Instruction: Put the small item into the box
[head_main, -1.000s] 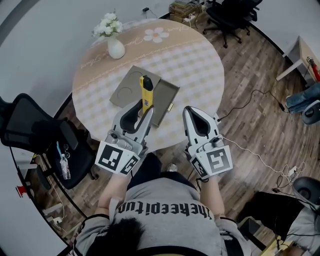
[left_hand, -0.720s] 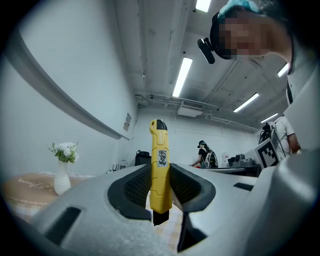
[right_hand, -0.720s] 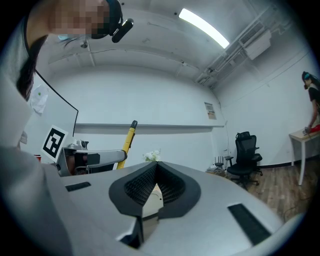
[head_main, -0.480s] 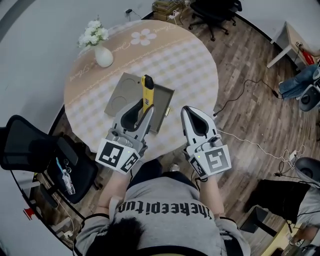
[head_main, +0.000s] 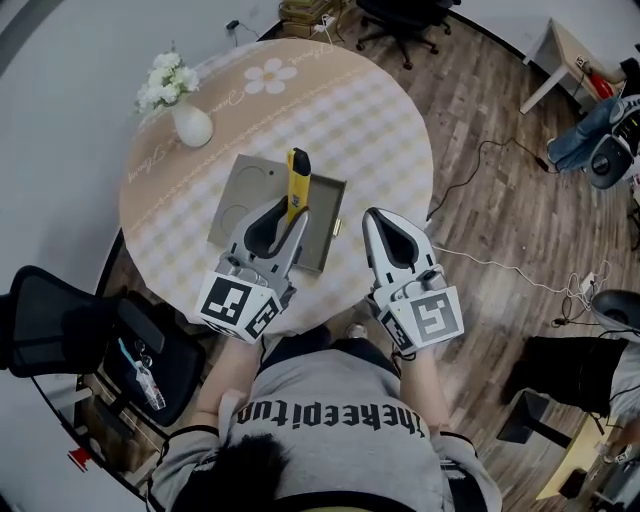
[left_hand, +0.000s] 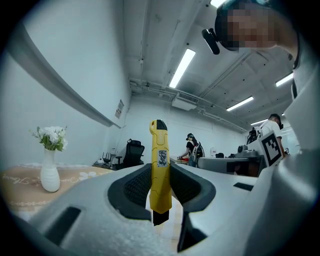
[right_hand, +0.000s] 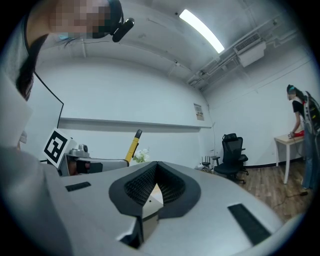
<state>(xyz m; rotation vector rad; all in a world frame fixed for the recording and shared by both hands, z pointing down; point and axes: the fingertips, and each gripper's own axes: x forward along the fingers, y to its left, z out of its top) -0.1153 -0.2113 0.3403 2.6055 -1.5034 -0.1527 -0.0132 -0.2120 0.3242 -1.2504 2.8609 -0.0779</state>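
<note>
I'm clamping the yellow cutter (head_main: 297, 178) between the left gripper (head_main: 289, 212) jaws, its end poking past the tips over the box (head_main: 240, 188); the right gripper (head_main: 381, 218) jaws are sitting together, empty.

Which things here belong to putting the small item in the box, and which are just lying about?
Job: yellow utility knife, left gripper holding it, grey box.
Lying about: flower vase, black office chair.

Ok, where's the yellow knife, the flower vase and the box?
yellow knife (left_hand: 160, 165): left gripper view, middle of its yellow handle.
flower vase (head_main: 192, 127): head view, its round white belly.
box (head_main: 240, 190): head view, bare left part of it.
</note>
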